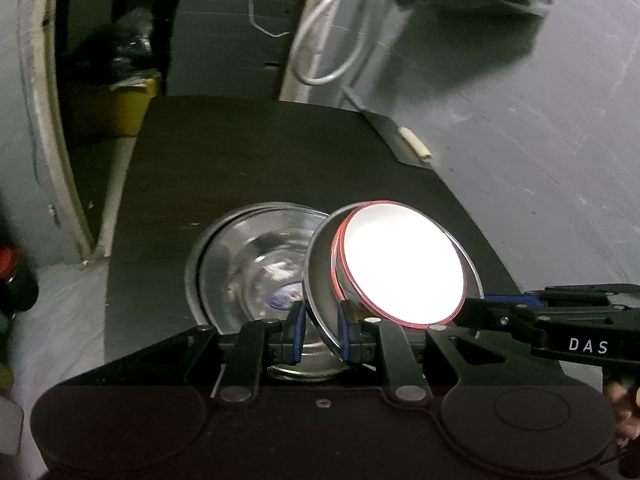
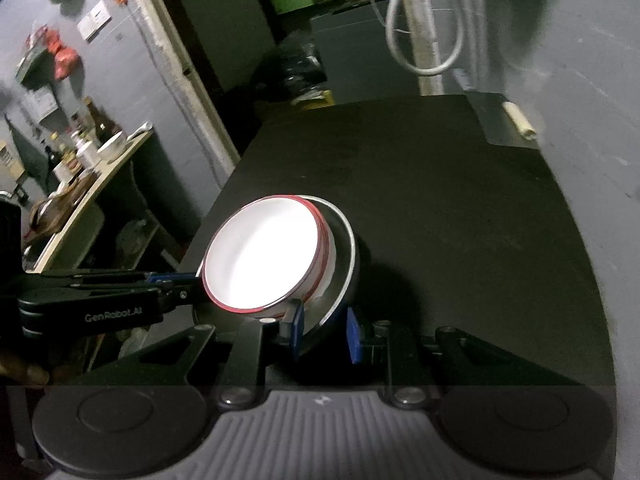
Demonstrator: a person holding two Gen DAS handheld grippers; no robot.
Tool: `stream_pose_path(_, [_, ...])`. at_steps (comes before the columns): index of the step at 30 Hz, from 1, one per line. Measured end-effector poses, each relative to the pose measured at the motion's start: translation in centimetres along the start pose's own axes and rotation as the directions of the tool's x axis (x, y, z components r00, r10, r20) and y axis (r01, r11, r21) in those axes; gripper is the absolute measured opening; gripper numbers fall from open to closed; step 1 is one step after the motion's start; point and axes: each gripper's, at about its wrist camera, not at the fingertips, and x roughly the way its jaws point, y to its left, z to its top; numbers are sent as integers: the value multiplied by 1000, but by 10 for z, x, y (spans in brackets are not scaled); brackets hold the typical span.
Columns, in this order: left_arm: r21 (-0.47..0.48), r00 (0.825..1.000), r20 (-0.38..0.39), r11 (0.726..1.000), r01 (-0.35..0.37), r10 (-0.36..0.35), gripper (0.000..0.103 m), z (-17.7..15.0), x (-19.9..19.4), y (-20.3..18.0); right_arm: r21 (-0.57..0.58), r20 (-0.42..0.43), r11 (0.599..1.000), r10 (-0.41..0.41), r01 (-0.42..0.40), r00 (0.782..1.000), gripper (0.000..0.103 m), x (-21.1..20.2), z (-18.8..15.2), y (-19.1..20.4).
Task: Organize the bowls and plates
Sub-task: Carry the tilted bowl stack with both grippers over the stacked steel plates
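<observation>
A white bowl with a red rim [image 1: 400, 260] sits on a steel plate [image 1: 320, 280], which is held tilted above the black table [image 1: 260, 152]. My left gripper [image 1: 322, 332] is shut on the plate's near rim. The right gripper [image 1: 472, 308] reaches in from the right to the plate's far edge. In the right wrist view, my right gripper [image 2: 324, 332] is shut on the rim of the same steel plate [image 2: 344, 256], with the white bowl [image 2: 264, 252] on it. The left gripper [image 2: 180, 284] comes in from the left there. A second steel dish [image 1: 248, 256] lies on the table under the held plate's left side.
A yellow bin [image 1: 116, 108] stands on the floor beyond the table's left edge. A white cable loop [image 1: 328, 40] hangs at the back. A small cream roll [image 1: 416, 144] lies at the table's far right corner. A side shelf with bottles and jars [image 2: 80, 152] is at the left.
</observation>
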Motion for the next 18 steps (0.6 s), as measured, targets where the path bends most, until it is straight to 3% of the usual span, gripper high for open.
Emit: stream_pose_path(18, [-42, 998, -5, 997, -58, 58, 16, 7, 10, 20, -34, -36, 999, 35, -36, 999, 26, 29, 16, 10])
